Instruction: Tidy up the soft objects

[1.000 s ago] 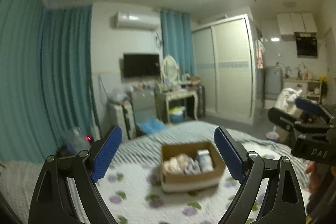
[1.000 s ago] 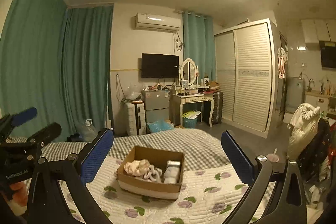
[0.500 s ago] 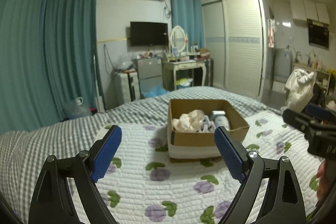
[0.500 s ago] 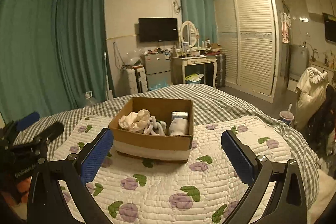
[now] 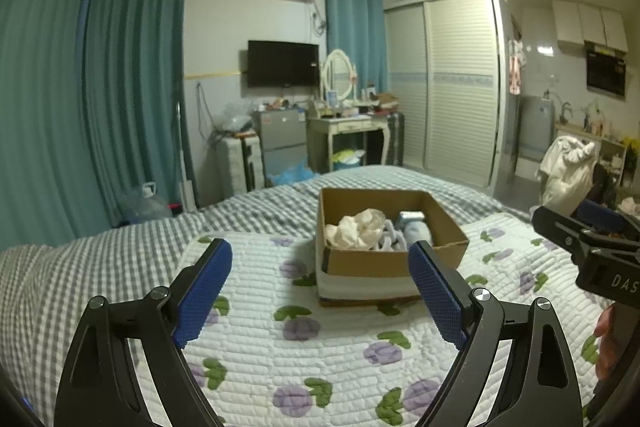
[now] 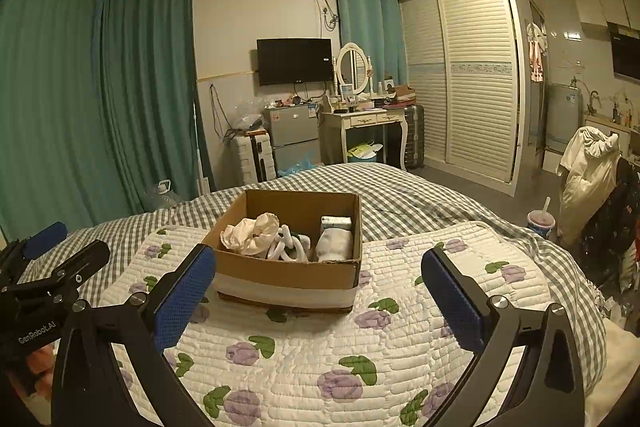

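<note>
Both grippers hover above the bed, aimed at the cardboard box [image 6: 288, 251] that sits on the floral quilt [image 6: 360, 355]. The left gripper [image 5: 320, 291] has its blue pads spread wide with nothing between them, and the right gripper [image 6: 318, 295] is equally wide apart and empty. Each looks ready to take something rather than carrying anything.

The soft things all lie inside the box. A crumpled cream cloth [image 6: 252, 233] fills the left part, a tangle of white looped pieces [image 6: 290, 247] lies in the middle, and a white rolled bundle [image 6: 335, 245] lies at the right under a small pale packet [image 6: 336, 223] against the back wall. What the looped pieces are I cannot tell from here.

The box stands near the middle of the quilt, which lies over a grey checked bedspread [image 6: 420, 199], so either hand can reach it. My guess is that sorting has hardly begun, since everything lies heaped together. The cream cloth sits highest and loosest, so it seems the easiest first pick.
</note>
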The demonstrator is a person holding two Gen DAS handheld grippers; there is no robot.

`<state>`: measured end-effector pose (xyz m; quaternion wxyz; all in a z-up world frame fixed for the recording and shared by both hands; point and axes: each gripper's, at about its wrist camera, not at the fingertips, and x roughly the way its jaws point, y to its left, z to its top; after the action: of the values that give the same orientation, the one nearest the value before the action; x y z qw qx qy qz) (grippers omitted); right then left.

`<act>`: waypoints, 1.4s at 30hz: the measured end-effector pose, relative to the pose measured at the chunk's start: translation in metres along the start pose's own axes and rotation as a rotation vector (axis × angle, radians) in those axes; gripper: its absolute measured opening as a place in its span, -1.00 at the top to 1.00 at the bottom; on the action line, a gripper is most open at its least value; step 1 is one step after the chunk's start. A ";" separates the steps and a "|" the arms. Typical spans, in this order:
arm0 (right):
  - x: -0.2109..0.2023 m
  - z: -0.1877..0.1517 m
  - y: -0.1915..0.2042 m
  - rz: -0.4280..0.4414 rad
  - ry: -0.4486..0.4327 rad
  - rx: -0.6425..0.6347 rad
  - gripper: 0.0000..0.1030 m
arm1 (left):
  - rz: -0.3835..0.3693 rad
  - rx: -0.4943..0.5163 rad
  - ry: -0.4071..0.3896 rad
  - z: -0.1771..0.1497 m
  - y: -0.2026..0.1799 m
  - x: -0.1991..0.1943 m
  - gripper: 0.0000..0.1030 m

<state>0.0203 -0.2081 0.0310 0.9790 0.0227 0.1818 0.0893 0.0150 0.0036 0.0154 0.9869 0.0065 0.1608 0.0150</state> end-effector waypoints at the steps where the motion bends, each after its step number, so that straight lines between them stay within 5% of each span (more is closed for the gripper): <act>1: 0.000 0.000 0.001 0.000 0.001 -0.003 -1.00 | 0.000 0.000 0.000 -0.001 0.000 0.000 -0.77; 42: 0.009 -0.009 0.010 0.002 0.026 -0.017 -1.00 | 0.004 -0.006 -0.005 0.000 -0.002 -0.003 -0.77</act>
<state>0.0232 -0.1964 0.0204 0.9766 0.0133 0.1936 0.0924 0.0127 0.0019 0.0162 0.9872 0.0037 0.1583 0.0173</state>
